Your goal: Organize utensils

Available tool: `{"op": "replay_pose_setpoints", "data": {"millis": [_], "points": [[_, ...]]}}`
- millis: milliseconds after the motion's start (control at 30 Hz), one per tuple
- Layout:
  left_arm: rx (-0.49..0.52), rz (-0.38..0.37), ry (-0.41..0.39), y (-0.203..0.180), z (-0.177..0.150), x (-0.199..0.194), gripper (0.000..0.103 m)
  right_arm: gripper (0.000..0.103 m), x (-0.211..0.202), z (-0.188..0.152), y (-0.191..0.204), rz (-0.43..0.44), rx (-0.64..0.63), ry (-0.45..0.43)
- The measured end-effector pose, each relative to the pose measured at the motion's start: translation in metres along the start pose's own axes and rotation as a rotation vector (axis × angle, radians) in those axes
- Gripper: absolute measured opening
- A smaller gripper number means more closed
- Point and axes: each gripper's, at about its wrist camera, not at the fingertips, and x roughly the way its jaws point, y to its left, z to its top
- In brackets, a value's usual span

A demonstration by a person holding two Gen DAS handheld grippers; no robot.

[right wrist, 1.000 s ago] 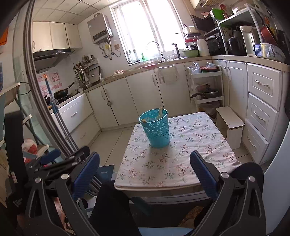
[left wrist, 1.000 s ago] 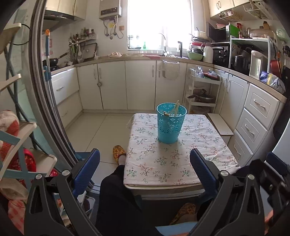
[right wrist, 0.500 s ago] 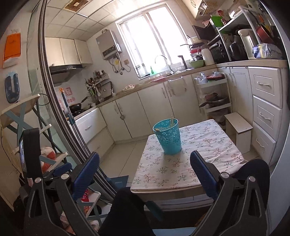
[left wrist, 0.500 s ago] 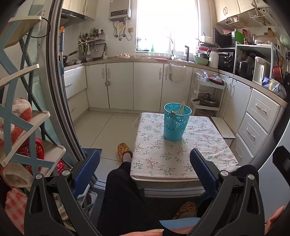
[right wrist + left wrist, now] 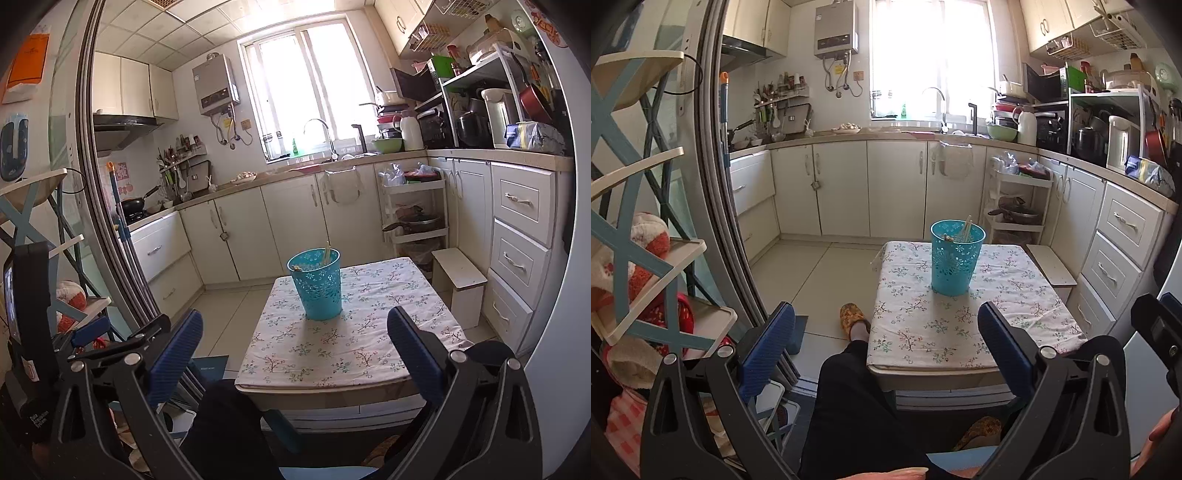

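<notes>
Nearest, the left gripper (image 5: 886, 345) and right gripper (image 5: 294, 345) gape empty, ribbed blue pads apart. Beyond them, a perforated teal plastic bin (image 5: 956, 257) holding pale utensils (image 5: 964, 230) stands on the floral-clothed table (image 5: 923, 332). Only the left view shows a slipper (image 5: 854, 318) left of the table.

Left gripper (image 5: 886, 332): two black, angular plastic arms with slot cut-outs, silver screw heads at the pivots, and blue ribbed rectangular pads (image 5: 768, 347) on the inner faces.

Right gripper (image 5: 295, 339): same build, black arms, silver screws, blue ribbed pads (image 5: 413, 354). In the right wrist view, at the left edge of the frame, the other unit's black housing carries small white lettering and a blue fingertip.

Person: black trousers (image 5: 857, 406), yellow patterned slippers (image 5: 854, 316), bare skin of a hand (image 5: 1160, 439) at the lower right edge.
</notes>
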Motion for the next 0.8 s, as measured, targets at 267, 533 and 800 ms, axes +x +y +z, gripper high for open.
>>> {"op": "replay_pose_setpoints", "data": {"millis": [267, 533, 800], "points": [[-0.002, -0.006, -0.003, 0.000, -0.002, 0.000, 0.095, 0.096, 0.001, -0.001, 0.005, -0.009, -0.020, -0.002], [-0.007, -0.012, 0.002, 0.002, -0.004, 0.003, 0.095, 0.096, 0.002, -0.002, 0.011, -0.015, -0.040, 0.002], [-0.009, -0.011, 0.000, 0.003, -0.004, 0.002, 0.095, 0.096, 0.004, -0.003, 0.014, -0.020, -0.045, 0.013]]}}
